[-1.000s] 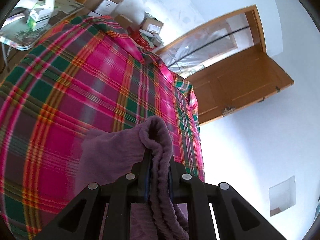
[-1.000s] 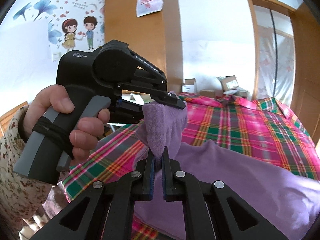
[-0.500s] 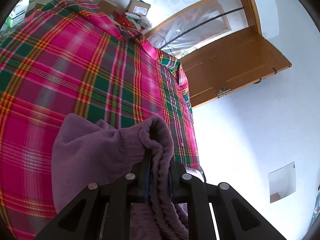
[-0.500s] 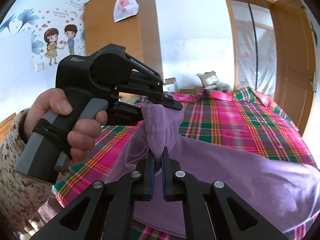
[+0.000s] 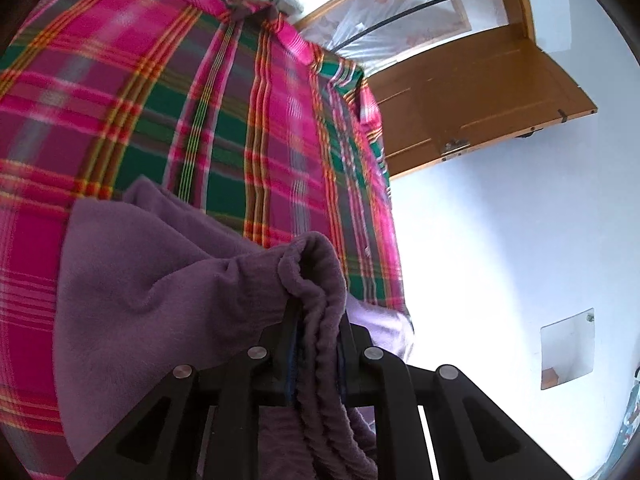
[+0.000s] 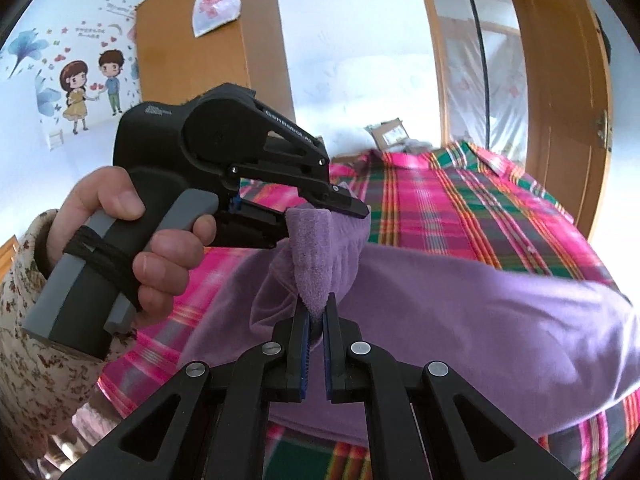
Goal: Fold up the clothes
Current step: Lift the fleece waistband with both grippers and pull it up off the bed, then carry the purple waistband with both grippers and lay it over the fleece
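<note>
Compared with one second ago, the left wrist view shows more of the purple garment spread at lower left, and the boxes at the top of the frame have slid toward the edge. The right wrist view shows the door at far right swinging further into frame. Judgement: both grippers are carrying the pinched edge across the plaid bedspread, so a fold is under way.

The left gripper is pressed together on a bunched, ribbed edge of the garment, at lower centre of its view. The right gripper pinches a neighbouring fold at lower centre. In the right wrist view, the left gripper sits just above it, held by a hand. The garment body drapes rightward over the bedspread.
</note>
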`<state>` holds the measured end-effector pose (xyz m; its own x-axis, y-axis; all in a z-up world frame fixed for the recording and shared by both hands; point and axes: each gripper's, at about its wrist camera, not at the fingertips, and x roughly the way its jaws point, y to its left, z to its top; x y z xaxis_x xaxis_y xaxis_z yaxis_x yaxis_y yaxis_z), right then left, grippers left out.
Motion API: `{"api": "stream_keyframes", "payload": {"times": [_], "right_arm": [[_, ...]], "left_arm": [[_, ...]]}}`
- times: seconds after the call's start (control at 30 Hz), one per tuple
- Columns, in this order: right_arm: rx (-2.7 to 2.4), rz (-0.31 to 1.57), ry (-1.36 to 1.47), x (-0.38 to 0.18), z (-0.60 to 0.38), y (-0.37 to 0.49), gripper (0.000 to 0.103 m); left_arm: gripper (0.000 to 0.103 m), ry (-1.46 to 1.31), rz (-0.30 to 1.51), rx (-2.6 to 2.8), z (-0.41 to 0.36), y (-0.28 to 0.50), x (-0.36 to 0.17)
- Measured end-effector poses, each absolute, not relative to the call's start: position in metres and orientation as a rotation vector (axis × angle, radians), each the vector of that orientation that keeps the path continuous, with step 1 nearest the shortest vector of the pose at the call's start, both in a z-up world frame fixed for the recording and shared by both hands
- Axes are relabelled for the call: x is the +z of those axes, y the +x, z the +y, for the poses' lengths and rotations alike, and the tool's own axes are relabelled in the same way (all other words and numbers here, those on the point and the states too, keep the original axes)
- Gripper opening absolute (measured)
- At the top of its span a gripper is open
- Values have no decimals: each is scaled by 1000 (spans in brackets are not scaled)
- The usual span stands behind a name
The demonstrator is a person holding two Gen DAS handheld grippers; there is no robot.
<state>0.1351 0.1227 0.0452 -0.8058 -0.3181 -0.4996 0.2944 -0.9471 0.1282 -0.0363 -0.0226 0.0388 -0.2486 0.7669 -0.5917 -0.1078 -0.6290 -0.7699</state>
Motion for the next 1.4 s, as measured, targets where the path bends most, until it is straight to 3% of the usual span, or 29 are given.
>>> {"api": "stream_keyframes", "payload": {"times": [0.33, 0.6, 0.87, 1.03, 1.23, 1.4], "right_arm": [[-2693, -148, 881, 20, 140, 132, 6], [-2656, -245, 954, 8, 151, 132, 8], [-2640, -385, 1012, 0, 172, 133, 23], [-2761, -416, 967, 4, 191, 145, 25], [-2774, -280, 788, 32, 182, 146, 25], [-2653, -251, 907, 31, 167, 109, 25]], "left_arm": [[28, -1434, -804, 1880, -19, -30, 27], [31, -1358, -865, 1953, -51, -17, 36], [31, -1359, -914, 2062, -96, 1, 26], [31, -1353, -951, 2081, -122, 13, 23], [31, -1347, -972, 2090, -131, 20, 21], [31, -1394, -984, 2096, -135, 23, 11]]}}
